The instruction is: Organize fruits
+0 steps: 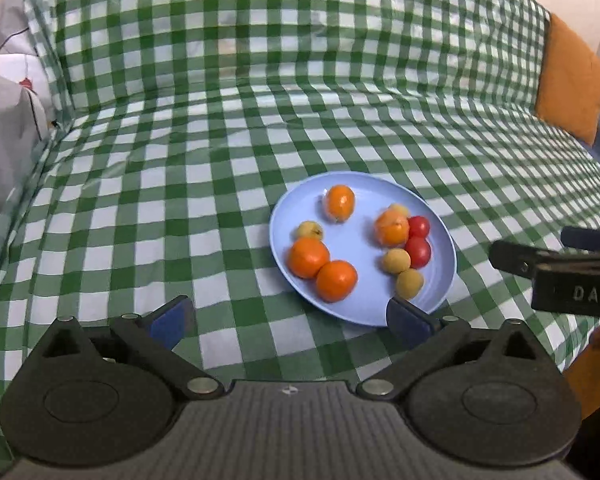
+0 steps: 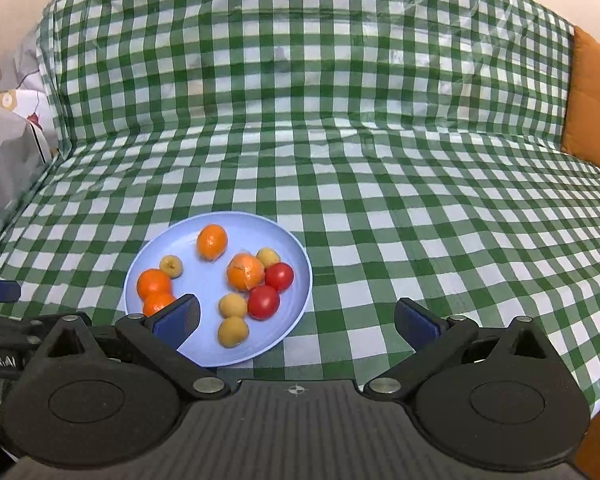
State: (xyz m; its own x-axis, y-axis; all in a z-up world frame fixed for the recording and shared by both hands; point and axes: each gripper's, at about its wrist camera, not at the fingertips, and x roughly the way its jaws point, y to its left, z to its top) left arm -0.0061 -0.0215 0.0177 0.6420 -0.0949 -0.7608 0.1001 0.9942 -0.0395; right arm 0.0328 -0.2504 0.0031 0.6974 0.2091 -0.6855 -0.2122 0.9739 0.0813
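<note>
Left wrist view: green-white checked cloth covers the seat and runs up the backrest. Orange cushion at 2 o'clock, grey-white bedding at 9 o'clock. Blue plate sits on the cloth just right of centre, holding all the fruit: two oranges touching at its 7 o'clock, one wrapped orange at 12, another wrapped one right of centre with two tomatoes against it, four small yellow fruits scattered, one half hidden behind the wrapped orange. Left gripper spread wide, nothing between the fingers; right blue pad overlaps the plate's near rim in the picture, contact unclear. Only this view shows the right gripper from the side, at 3 o'clock, level with the plate; its opening can't be read here.

Right wrist view: same cloth, cushion at 2 o'clock, bedding at 9. Plate now at 7 o'clock of centre. All four yellow fruits show clearly here; nearer orange partly hidden by the left pad. Right gripper spread wide, empty, left pad over the plate, right pad over bare cloth. Left gripper's blue tip pokes in at 9 o'clock.
</note>
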